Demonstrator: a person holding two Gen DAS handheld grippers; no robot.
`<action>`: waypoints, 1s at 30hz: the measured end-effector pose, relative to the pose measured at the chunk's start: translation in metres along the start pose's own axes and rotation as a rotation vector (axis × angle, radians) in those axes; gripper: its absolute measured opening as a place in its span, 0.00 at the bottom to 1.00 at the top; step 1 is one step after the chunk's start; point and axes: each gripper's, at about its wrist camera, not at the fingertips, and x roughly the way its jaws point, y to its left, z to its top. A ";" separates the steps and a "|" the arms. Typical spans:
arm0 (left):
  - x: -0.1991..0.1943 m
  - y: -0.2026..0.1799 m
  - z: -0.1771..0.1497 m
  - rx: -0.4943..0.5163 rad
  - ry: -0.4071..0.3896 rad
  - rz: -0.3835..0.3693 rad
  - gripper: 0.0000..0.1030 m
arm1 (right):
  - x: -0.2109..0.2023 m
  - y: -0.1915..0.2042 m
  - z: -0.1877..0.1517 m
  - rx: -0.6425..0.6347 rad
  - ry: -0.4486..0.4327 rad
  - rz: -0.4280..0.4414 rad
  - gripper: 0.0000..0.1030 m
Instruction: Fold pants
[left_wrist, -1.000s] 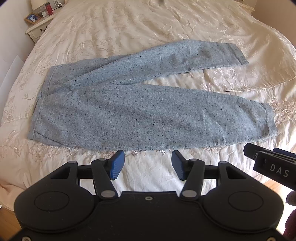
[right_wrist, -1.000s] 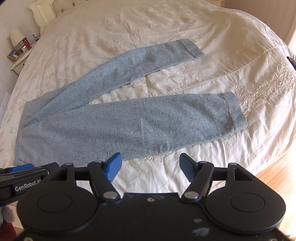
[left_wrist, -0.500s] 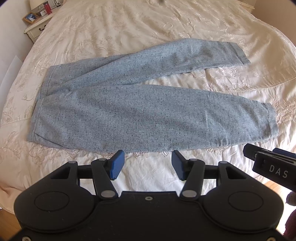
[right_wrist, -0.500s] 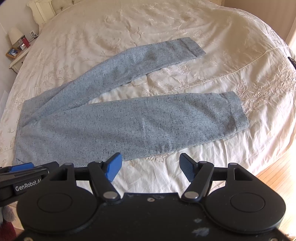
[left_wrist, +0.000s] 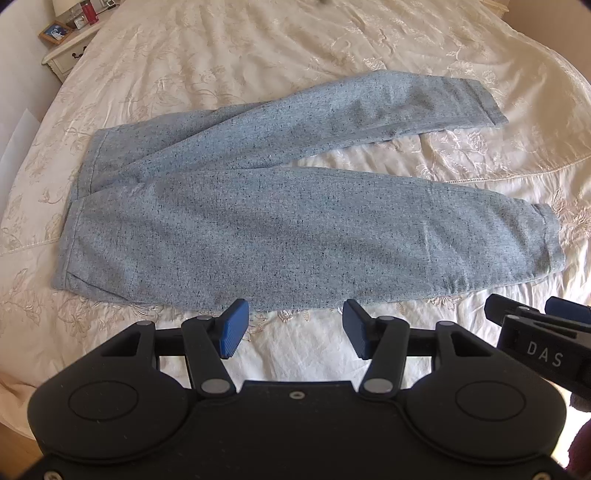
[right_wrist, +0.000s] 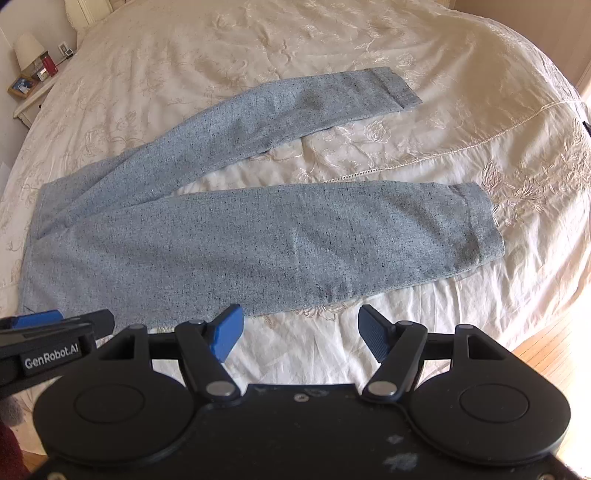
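Left wrist view: the grey sweatpants (left_wrist: 295, 236) lie flat on the cream bedspread (left_wrist: 258, 48). They stretch long from side to side across the picture. The waistband (left_wrist: 74, 236) is at the left and the two leg cuffs are at the right. The near leg lies straight across. The far leg slants up and away, so the legs make a V that opens to the right. The left gripper (left_wrist: 291, 326) hangs just in front of the near leg's long edge, about the middle of the pants. Its blue fingers (left_wrist: 232, 330) stand wide apart with nothing between them. They do not touch the cloth. The tip of the right gripper (left_wrist: 535, 325) peeks in at the right, close to the near cuff (left_wrist: 543, 240).

Right wrist view: the same pants run from the waistband at the left to the cuffs at the right. The right gripper (right_wrist: 301, 332) sits just before the near edge, more toward the cuff end (right_wrist: 480, 225). Its fingers (right_wrist: 226, 334) are wide too, and hold nothing. The left gripper (right_wrist: 55, 325) shows at the left, by the waist end.

I think no fold is made yet. The pants lie ahead of both grippers. The left hand is nearer the waist and the right hand is nearer the cuffs. The near edge looks like the part to grab, to lay one leg over the other.
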 end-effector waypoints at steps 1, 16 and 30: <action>0.002 0.002 0.001 0.001 0.004 -0.002 0.58 | 0.001 0.003 0.000 -0.008 0.003 -0.013 0.69; 0.027 0.042 0.031 0.049 -0.021 -0.001 0.58 | 0.024 0.025 0.024 0.062 0.065 0.055 0.70; 0.050 0.052 0.141 -0.087 -0.149 0.019 0.52 | 0.076 -0.032 0.142 0.118 0.068 0.101 0.66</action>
